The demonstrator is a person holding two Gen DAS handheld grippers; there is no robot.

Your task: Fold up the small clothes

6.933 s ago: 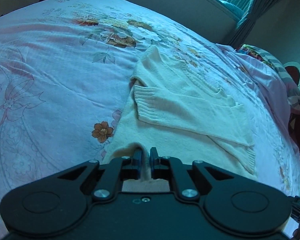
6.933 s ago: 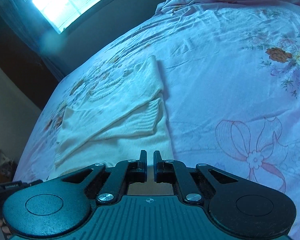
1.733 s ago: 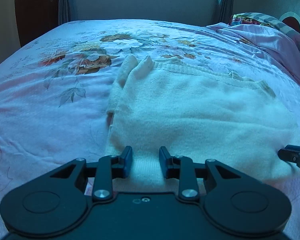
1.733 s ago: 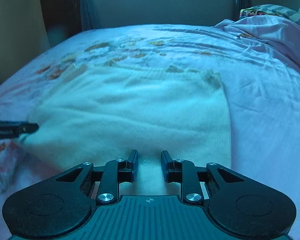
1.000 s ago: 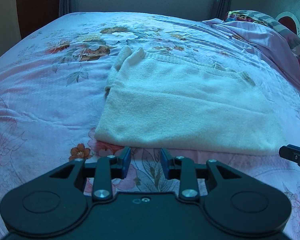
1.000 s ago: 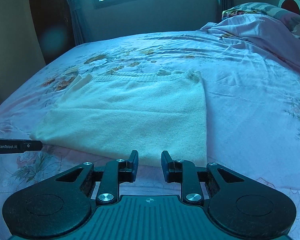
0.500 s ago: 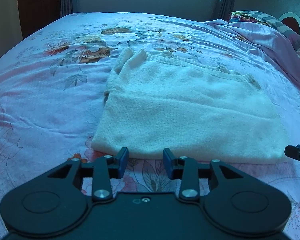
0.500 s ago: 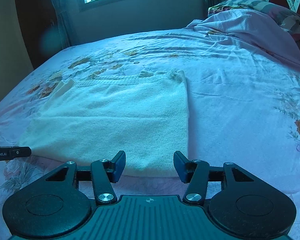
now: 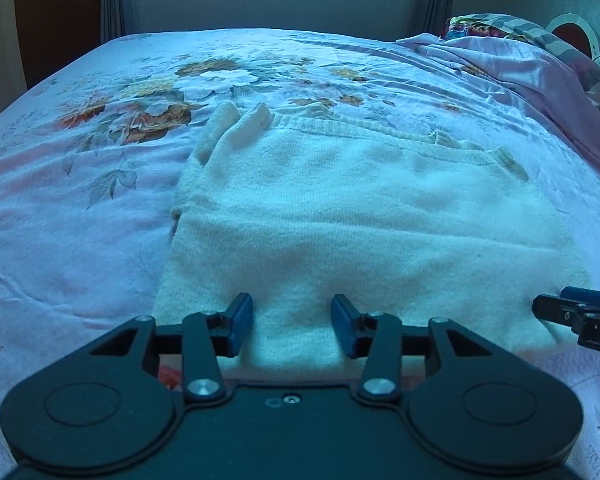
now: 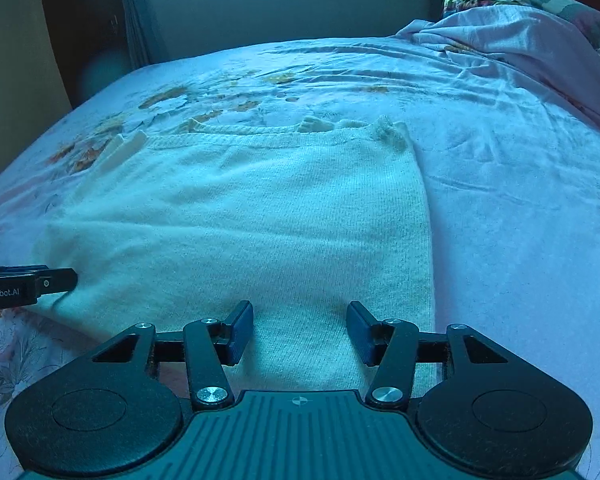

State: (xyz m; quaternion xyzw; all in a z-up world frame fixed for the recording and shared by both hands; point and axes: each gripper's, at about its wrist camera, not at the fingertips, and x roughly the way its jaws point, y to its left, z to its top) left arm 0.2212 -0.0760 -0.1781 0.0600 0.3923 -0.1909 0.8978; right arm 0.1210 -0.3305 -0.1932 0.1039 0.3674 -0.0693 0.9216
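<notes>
Both grippers have closed back in on the near fold of the cream knitted sweater [image 9: 364, 216] with jaws spread wider.

Left gripper [image 9: 292, 322] hangs released over the near-left part of the fold, right gripper [image 10: 300, 328] released over the near-right, neither grasping anything. Folded in half, the sweater lies mid-bed on the pink floral bedsheet [image 9: 80, 200], sleeve cuffs poking out far-left; probably another fold is coming.

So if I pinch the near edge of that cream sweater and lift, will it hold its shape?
Probably not. The sweater is soft knit, lying limp on the bedsheet, so it should droop between the left gripper and right gripper. Its folded layers may slide apart. The fuzzy surface likely grips well.
</notes>
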